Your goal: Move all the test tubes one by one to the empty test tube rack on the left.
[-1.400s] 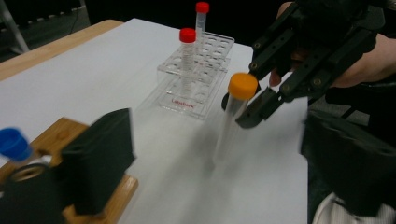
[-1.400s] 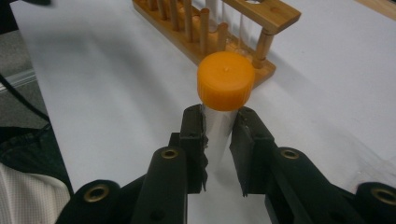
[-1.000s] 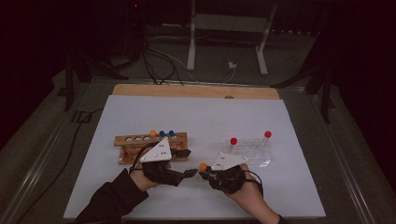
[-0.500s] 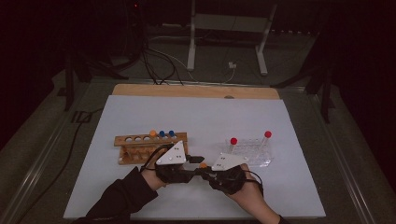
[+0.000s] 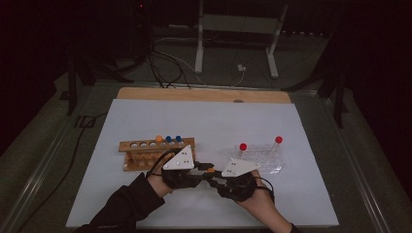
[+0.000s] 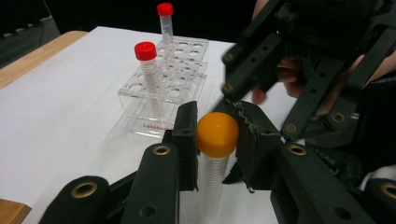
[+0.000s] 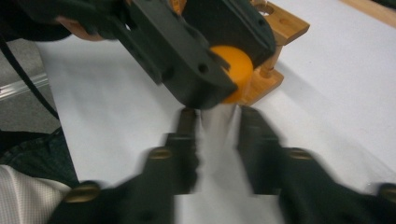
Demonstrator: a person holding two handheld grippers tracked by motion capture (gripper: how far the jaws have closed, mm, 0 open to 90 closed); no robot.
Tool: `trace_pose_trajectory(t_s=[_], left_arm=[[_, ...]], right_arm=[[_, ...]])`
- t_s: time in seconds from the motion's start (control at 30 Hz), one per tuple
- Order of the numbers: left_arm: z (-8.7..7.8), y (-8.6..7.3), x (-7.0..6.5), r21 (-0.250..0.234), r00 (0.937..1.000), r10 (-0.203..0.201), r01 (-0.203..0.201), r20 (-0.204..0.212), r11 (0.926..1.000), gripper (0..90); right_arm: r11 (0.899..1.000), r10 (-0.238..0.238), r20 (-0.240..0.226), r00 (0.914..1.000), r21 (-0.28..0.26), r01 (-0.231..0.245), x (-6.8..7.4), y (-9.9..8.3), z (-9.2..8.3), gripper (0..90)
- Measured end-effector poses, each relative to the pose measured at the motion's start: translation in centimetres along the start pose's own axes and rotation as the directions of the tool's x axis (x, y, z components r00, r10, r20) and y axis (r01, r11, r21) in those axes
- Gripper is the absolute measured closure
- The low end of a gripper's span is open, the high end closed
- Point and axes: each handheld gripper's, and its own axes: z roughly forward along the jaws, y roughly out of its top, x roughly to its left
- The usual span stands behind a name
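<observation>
Tube handover, mid-table

Left gripper (image 6: 215, 140) fingers, just closed, clamp orange-capped tube (image 6: 215, 144) by its cap. Right gripper (image 7: 217, 122) fingers just loosened, tube body between them – releasing. Clear rack (image 5: 260, 158) at 2 o'clock awaits; wooden rack (image 5: 156, 151) at 10

tube cap (image 6: 217, 134): orange | rack tubes' caps (image 6: 145, 50): red | hand-held gripper jaws: black | wooden rack (image 5: 145, 145): tan
</observation>
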Motion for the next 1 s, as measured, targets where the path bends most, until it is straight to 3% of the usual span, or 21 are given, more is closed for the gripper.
trace_pose_trajectory(t_s=[0.2,0.27,0.3,0.43,0.47,0.6,0.73,0.97,1.0], left_arm=[[-1.8,0.3,0.4,0.004,0.9991,-0.002,0.002,-0.041,1.0,71.9],[-2.2,0.4,0.5,0.003,0.9989,-0.005,0.005,-0.048,1.0,71.9],[-3.0,0.4,0.8,0.002,0.9979,-0.007,0.007,-0.065,1.0,71.9],[-4.5,0.5,1.2,0.005,0.9947,-0.007,0.007,-0.103,1.0,71.9],[-4.5,0.5,1.2,0.005,0.9947,-0.007,0.007,-0.103,1.0,71.9],[-6.6,0.5,1.7,-0.004,0.9867,-0.011,0.01,-0.162,0.9999,71.9],[-8.3,0.5,2.1,-0.013,0.9785,-0.025,0.023,-0.205,0.9997,71.9],[-11.2,0.4,2.9,-0.025,0.9574,-0.041,0.036,-0.286,0.9991,71.8],[-11.6,0.4,3.0,-0.028,0.9521,-0.043,0.036,-0.303,0.999,71.8]], right_arm=[[0.997,0.027,0.029,0.9992,-0.075,-0.024,-0.5,0.2,-1.1,38.9],[0.996,0.03,0.03,0.9991,-0.086,-0.027,-0.7,0.2,-1.3,37.4],[0.992,0.049,0.033,0.9982,-0.116,-0.045,-1.0,0.3,-1.7,29.7],[0.989,0.065,0.043,0.9969,-0.135,-0.059,-1.3,0.3,-2.2,15.0],[0.989,0.065,0.043,0.9969,-0.135,-0.059,-1.3,0.3,-2.2,15.0],[0.987,0.073,0.05,0.9961,-0.144,-0.065,-1.3,0.2,-2.4,1.3],[0.985,0.074,0.033,0.9968,-0.157,-0.068,-1.4,0.1,-2.6,0.0],[0.981,0.075,0.024,0.9969,-0.184,-0.069,-1.4,0.2,-3.1,0.0],[0.979,0.079,0.023,0.9966,-0.19,-0.073,-1.4,0.2,-3.2,0.0]])
